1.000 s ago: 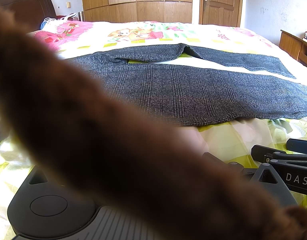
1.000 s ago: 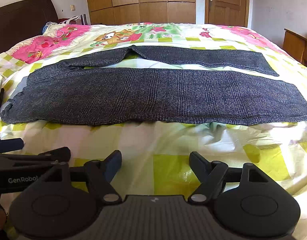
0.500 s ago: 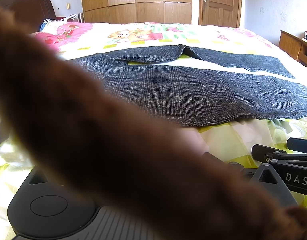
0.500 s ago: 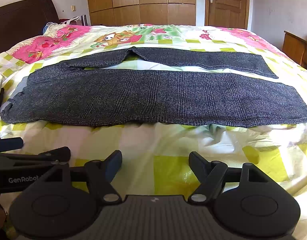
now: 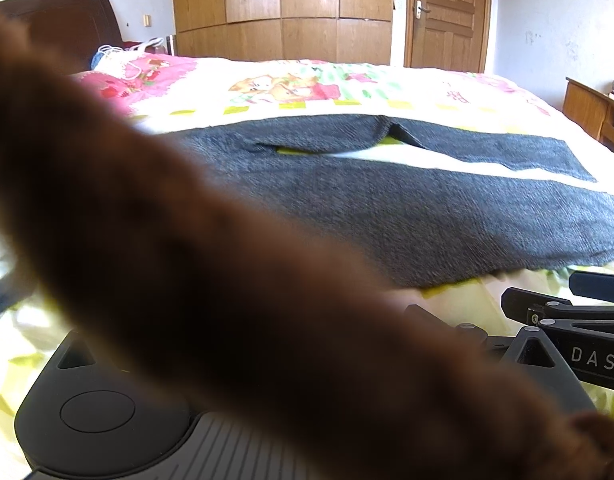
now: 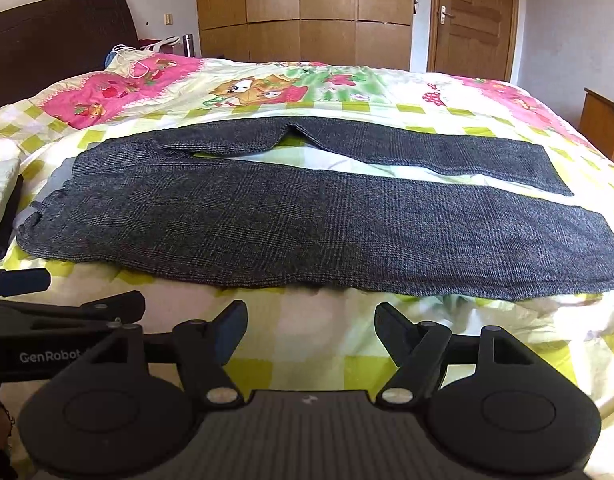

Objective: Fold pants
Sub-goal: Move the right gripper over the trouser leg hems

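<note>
Grey pants (image 6: 307, 216) lie flat across the bed (image 6: 307, 344), legs right. The right gripper (image 6: 311, 324) hovers near, fingers wide apart, empty. The left gripper's (image 5: 447, 320) fingers are hidden by a blurred brown sleeve (image 5: 187, 260); cannot tell.

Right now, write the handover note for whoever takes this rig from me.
Right gripper: open, empty, above the quilt just short of the pants' near edge.
Left gripper: its own camera is mostly blocked by a blurred brown sleeve, so its fingers cannot be judged. From the right wrist view, its fingers hold nothing visible.
Pants: spread flat across the bed, waistband to the left, legs to the right and splayed apart, far leg angled away.
Done: pants laid out.
Left: every fold. Probably bring one leg over the other first.
</note>
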A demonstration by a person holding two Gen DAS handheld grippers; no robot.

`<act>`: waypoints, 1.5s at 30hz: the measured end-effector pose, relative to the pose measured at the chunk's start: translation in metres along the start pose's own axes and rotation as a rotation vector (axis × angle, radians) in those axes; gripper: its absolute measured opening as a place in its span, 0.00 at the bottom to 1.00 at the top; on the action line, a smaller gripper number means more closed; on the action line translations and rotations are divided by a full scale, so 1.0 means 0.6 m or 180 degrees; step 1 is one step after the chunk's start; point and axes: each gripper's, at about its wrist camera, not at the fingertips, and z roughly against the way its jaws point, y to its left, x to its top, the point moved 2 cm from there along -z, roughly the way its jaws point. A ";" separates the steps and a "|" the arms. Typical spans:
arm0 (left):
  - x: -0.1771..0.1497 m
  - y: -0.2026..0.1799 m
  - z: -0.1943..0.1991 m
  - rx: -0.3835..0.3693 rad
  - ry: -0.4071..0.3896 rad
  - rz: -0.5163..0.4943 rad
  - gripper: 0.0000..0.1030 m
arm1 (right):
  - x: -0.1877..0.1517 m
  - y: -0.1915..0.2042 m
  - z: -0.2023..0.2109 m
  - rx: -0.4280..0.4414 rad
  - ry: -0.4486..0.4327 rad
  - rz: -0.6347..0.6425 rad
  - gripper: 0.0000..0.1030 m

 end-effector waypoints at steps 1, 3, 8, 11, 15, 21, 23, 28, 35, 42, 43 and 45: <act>0.004 0.008 0.000 0.0002 -0.0006 0.0015 1.00 | 0.006 0.008 -0.003 0.0017 -0.0010 0.0048 0.81; 0.011 0.026 -0.003 0.0015 -0.0014 0.0053 1.00 | 0.016 0.025 -0.012 0.0067 -0.0018 0.0128 0.81; 0.020 0.063 -0.013 0.0092 0.0014 0.0114 1.00 | 0.034 0.064 -0.038 0.0159 -0.0005 0.0253 0.81; 0.024 0.083 -0.019 0.0129 0.0021 0.0153 1.00 | 0.042 0.082 -0.051 0.0207 0.0001 0.0295 0.81; 0.028 0.104 -0.026 0.0146 0.0045 0.0179 1.00 | 0.050 0.103 -0.065 0.0246 0.0003 0.0371 0.81; 0.041 0.130 -0.026 0.0083 0.0042 0.0199 1.00 | 0.053 0.130 -0.078 0.0282 0.0004 0.0592 0.81; 0.049 0.146 -0.020 0.0112 -0.0019 0.0170 1.00 | 0.053 0.144 -0.078 0.0335 -0.0024 0.0730 0.81; 0.062 0.212 -0.033 0.0459 -0.0052 0.0048 1.00 | 0.054 0.192 -0.084 0.0536 -0.0121 0.1120 0.81; 0.068 0.267 -0.081 0.0758 0.0000 -0.0152 1.00 | 0.043 0.261 -0.129 0.0690 -0.0112 0.1654 0.81; 0.062 0.309 -0.127 0.0797 0.0329 -0.0190 0.98 | 0.064 0.297 -0.175 0.0878 0.0055 0.1747 0.68; 0.060 0.316 -0.128 0.0734 0.0359 -0.0140 0.98 | 0.066 0.303 -0.180 0.0931 0.0124 0.1756 0.61; 0.053 0.331 -0.128 0.0633 0.0434 -0.0042 0.98 | 0.069 0.315 -0.188 0.0963 0.0178 0.1815 0.56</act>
